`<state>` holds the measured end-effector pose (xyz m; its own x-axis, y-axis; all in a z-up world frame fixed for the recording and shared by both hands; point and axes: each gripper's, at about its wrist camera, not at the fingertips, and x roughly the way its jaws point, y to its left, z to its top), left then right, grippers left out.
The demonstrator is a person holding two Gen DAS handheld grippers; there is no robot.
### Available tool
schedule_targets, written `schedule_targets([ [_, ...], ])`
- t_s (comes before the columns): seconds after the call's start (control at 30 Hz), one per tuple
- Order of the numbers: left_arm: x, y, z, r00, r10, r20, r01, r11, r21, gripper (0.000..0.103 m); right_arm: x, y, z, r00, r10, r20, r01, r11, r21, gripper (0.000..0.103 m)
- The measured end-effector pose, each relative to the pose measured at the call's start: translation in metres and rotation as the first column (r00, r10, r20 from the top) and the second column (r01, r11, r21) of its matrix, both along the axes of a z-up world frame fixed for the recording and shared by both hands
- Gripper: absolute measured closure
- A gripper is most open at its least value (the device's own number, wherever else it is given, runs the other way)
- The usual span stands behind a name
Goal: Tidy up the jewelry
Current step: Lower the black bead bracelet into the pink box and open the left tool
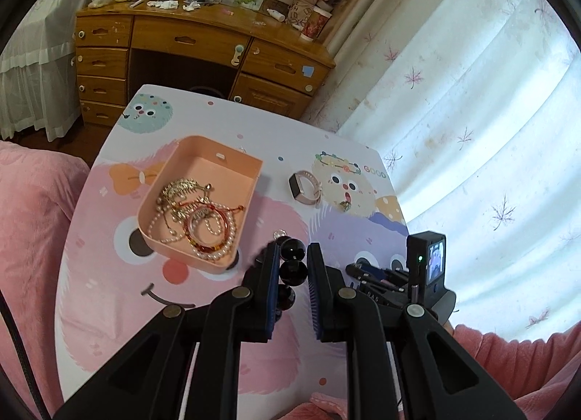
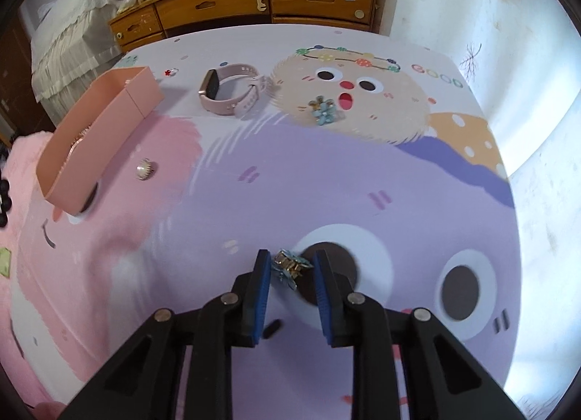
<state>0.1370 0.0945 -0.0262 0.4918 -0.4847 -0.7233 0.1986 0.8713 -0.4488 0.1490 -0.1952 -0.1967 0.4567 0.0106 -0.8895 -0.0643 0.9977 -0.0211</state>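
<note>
My left gripper (image 1: pixel 293 256) is shut on a black bead bracelet (image 1: pixel 292 269), held above the table just right of the pink box (image 1: pixel 207 198). The box holds pearl strands, gold chains and a red bangle (image 1: pixel 208 229). My right gripper (image 2: pixel 292 265) is shut on a blue flower earring (image 2: pixel 288 266), just above the table. A matching blue flower earring (image 2: pixel 322 110) lies farther off. A pink smartwatch (image 2: pixel 230 93) lies near the box (image 2: pixel 98 129). A pearl stud (image 2: pixel 144 168) lies beside the box.
The table has a cartoon-print cover (image 2: pixel 326 184). A wooden desk with drawers (image 1: pixel 189 49) stands behind it. White curtains (image 1: pixel 472 111) hang at the right. Pink bedding (image 1: pixel 29 220) lies at the left. The right gripper's camera (image 1: pixel 426 260) shows in the left wrist view.
</note>
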Motion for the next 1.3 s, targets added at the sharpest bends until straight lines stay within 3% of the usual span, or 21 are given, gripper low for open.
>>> schedule_targets([
  [0.23,0.023,0.024,0.008,0.999,-0.025,0.022,0.025,1.0,0.001,0.09,0.002,0.046,0.014,1.0,0.005,0.018,-0.006,0.996,0.094,0.08],
  [0.6,0.085,0.051,0.011,0.998,-0.038,0.053,0.04,0.999,-0.021,0.09,0.027,0.143,0.061,0.977,0.15,0.151,-0.173,0.973,0.152,0.079],
  [0.87,0.108,0.049,0.008,0.991,-0.102,0.088,0.103,0.995,-0.001,0.088,0.035,0.179,0.088,0.96,0.179,0.216,-0.224,0.952,0.207,0.079],
  [0.9,0.108,0.048,0.007,0.991,-0.105,0.088,0.105,0.994,0.007,0.081,0.036,0.182,0.09,0.958,0.18,0.221,-0.227,0.951,0.21,0.079],
  [0.93,0.109,0.048,0.007,0.991,-0.104,0.085,0.102,0.995,0.02,0.067,0.037,0.184,0.09,0.957,0.184,0.224,-0.231,0.95,0.21,0.079],
  [1.0,0.112,0.048,0.004,0.994,-0.089,0.06,0.086,0.995,0.047,0.047,0.042,0.191,0.086,0.962,0.203,0.183,-0.236,0.954,0.185,0.069],
  [1.03,0.112,0.049,0.003,0.995,-0.083,0.054,0.08,0.996,0.05,0.042,0.043,0.193,0.083,0.966,0.202,0.16,-0.228,0.959,0.168,0.058],
  [1.1,0.113,0.05,0.001,0.996,-0.081,0.034,0.078,0.995,0.063,0.041,0.044,0.193,0.08,0.969,0.2,0.143,-0.224,0.958,0.182,0.056],
  [1.2,0.115,0.05,-0.004,0.996,-0.084,0.008,0.083,0.991,0.102,0.024,0.044,0.187,0.08,0.977,0.17,0.125,-0.193,0.962,0.195,0.052],
  [1.27,0.117,0.047,-0.008,0.995,-0.098,-0.015,0.099,0.985,0.138,0.024,0.045,0.181,0.077,0.985,0.14,0.102,-0.157,0.968,0.195,0.038],
  [1.3,0.119,0.045,-0.01,0.994,-0.107,-0.027,0.11,0.983,0.15,0.023,0.045,0.176,0.075,0.99,0.109,0.086,-0.124,0.973,0.194,0.036],
])
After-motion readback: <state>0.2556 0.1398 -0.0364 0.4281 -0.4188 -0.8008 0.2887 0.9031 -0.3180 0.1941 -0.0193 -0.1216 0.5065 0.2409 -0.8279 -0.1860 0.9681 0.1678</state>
